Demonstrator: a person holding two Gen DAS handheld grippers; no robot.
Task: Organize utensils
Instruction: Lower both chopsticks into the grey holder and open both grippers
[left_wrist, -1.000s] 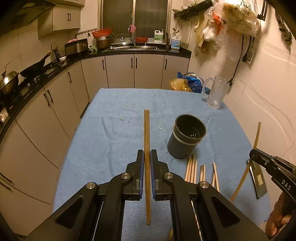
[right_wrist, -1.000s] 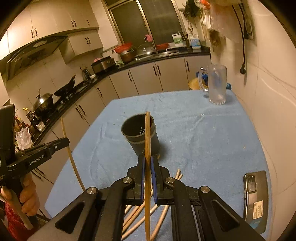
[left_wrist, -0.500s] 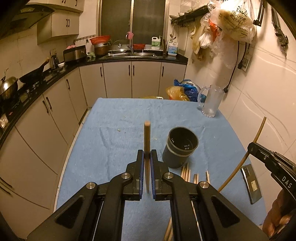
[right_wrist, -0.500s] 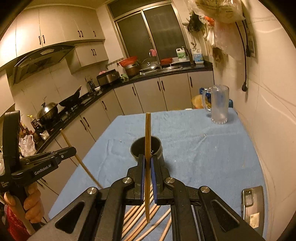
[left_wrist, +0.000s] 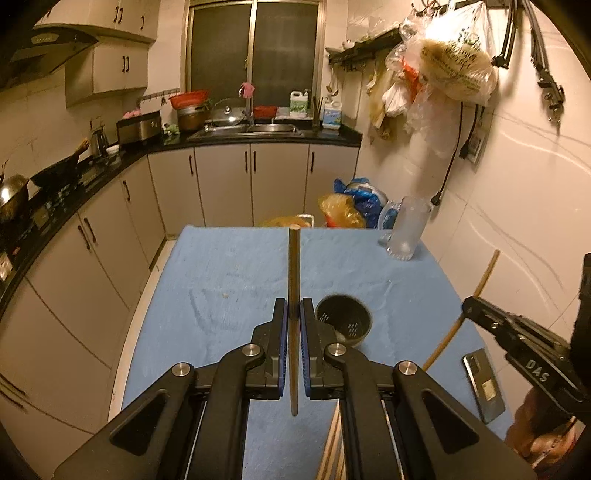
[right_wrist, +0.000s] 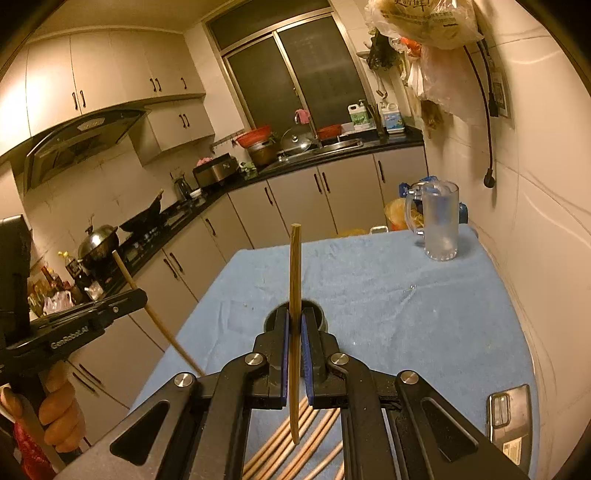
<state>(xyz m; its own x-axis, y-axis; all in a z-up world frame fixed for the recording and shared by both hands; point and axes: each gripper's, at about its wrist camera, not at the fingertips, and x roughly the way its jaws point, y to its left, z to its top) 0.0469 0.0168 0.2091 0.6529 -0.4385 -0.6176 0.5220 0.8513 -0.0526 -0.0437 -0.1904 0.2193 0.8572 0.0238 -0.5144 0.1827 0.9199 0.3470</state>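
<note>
My left gripper (left_wrist: 294, 314) is shut on a wooden chopstick (left_wrist: 294, 273) that stands upright between its blue pads, above the blue cloth. A dark round utensil holder (left_wrist: 344, 325) stands just right of its tips. My right gripper (right_wrist: 294, 317) is shut on a second chopstick (right_wrist: 295, 273), also upright, with the holder (right_wrist: 317, 314) mostly hidden behind its fingers. Several loose chopsticks (right_wrist: 306, 439) lie on the cloth under the right gripper. Each gripper shows in the other's view: the right one (left_wrist: 476, 306) at the right edge, the left one (right_wrist: 136, 295) at the left edge in a hand.
The table under the blue cloth (left_wrist: 229, 266) stands against a tiled wall on the right. A frosted glass mug (right_wrist: 439, 225) sits at its far right corner. A phone (right_wrist: 511, 421) lies near the right front edge. Kitchen cabinets and a stove counter run along the left.
Both grippers have risen with their chopsticks still clamped. The table, holder and loose chopsticks now sit lower in both views, and more of the upper kitchen shows.
</note>
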